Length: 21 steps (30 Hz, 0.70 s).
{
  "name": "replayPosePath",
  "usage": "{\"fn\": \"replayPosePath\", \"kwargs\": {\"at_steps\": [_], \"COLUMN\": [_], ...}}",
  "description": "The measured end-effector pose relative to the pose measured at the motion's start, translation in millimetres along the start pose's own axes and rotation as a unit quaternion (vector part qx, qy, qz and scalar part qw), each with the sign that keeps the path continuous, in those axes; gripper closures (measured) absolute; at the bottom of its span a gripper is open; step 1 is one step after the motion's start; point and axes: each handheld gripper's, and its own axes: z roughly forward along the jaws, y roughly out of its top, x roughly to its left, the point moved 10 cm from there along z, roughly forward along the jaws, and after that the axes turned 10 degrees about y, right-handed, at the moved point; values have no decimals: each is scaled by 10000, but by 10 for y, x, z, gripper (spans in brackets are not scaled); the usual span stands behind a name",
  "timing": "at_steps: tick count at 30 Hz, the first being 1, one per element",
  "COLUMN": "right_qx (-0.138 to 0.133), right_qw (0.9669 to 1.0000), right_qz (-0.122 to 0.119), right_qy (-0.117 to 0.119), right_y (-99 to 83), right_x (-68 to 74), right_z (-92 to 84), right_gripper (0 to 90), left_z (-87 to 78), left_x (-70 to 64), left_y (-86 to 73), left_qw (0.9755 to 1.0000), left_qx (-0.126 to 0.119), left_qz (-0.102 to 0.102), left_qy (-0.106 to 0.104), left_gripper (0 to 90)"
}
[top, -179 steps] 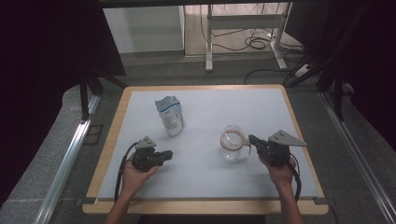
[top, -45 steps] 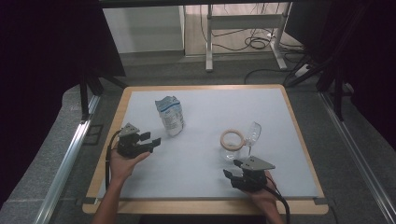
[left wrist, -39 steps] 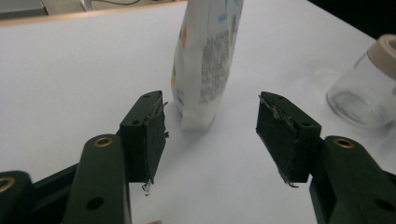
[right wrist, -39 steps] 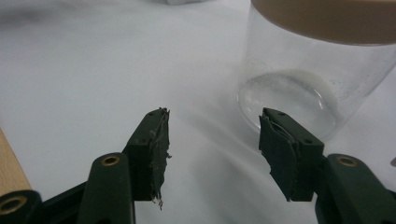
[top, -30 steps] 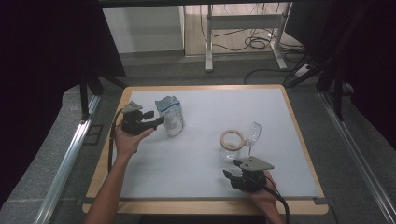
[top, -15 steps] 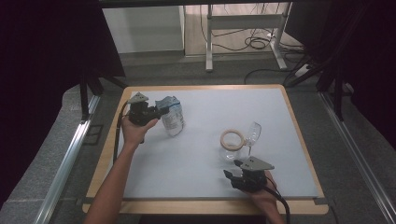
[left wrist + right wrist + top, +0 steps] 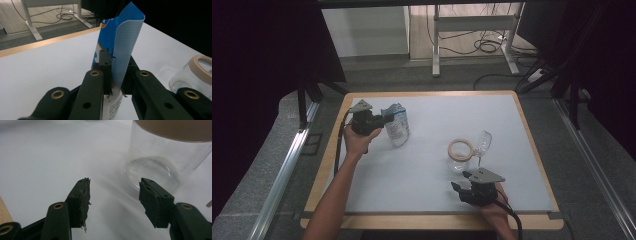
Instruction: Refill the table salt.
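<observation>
Left claw (image 7: 117, 82) closed on upright blue-white pouch (image 7: 120, 50).

Left tongs (image 7: 381, 121) at ten o'clock, jaws just closed, arm outstretched; right tongs (image 7: 460, 188) at five o'clock, jaws parted.

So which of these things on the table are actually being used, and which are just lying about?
In use:
- blue and white foil pouch, pinched in the left gripper
- clear glass jar with a tan rim, in front of the open right gripper

Lying about:
- clear wine glass beside the jar
</observation>
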Motion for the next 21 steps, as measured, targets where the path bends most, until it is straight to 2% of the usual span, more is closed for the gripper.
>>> {"fn": "replayPosePath", "kwargs": {"at_steps": [3, 9, 12, 15, 21], "right_qx": [7, 4, 8, -10, -31], "right_qw": [10000, 10000, 10000, 10000, 10000], "right_qz": [-5, -16, -27, -34, -32], "right_qy": [-11, -2, -16, -20, -25], "right_y": [-2, -5, -4, 4, 8], "right_x": [-1, 7, 8, 10, 7], "right_z": [2, 16, 14, 6, 9], "right_gripper": [424, 424, 424, 424, 424], "left_z": [3, 7, 16, 18, 5], "left_x": [5, -20, -39, -72, -107], "left_y": [7, 16, 29, 53, 90], "left_qw": [10000, 9999, 9999, 9997, 9997], "left_qx": [1, -104, -155, -196, -183], "left_qz": [-44, 71, 20, -89, -63], "left_qy": [-17, 46, 9, -131, -175], "left_gripper": [819, 861, 880, 898, 898]}}
